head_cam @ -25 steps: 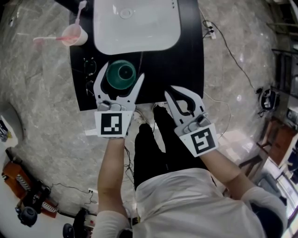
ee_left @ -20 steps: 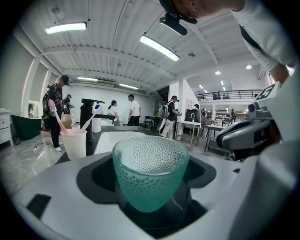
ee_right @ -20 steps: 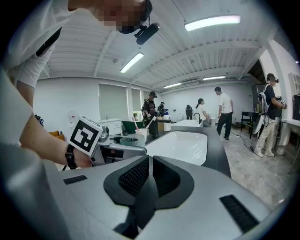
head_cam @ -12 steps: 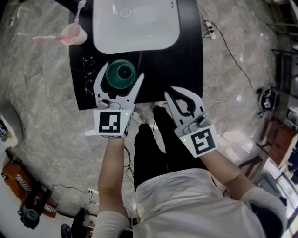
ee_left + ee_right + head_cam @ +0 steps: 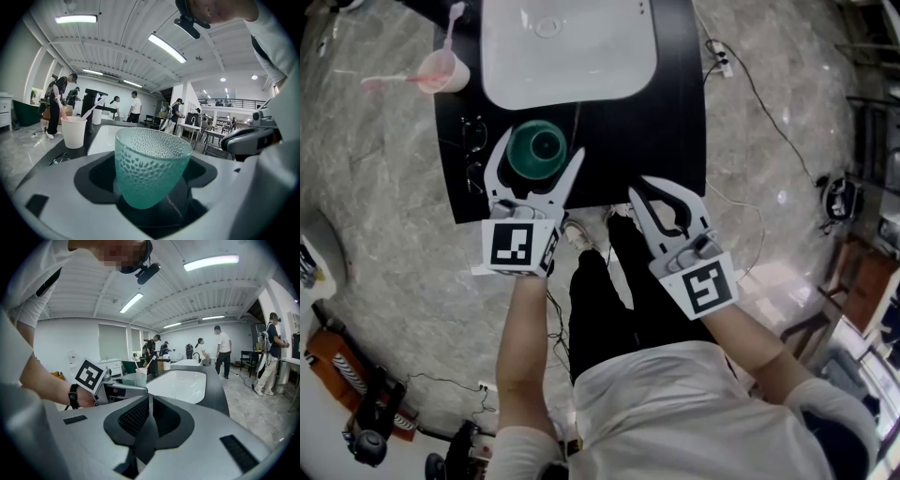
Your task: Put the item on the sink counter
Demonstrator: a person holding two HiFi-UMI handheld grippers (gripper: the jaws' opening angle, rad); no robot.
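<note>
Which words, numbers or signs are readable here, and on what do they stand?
No readable text anywhere.
Left marker cube and right marker cube: black-and-white square patterns, no letters.
Green cup and pink cup: no print visible.

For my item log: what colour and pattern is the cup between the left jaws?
Teal cup, dimpled all over; clearest in the left gripper view.
</note>
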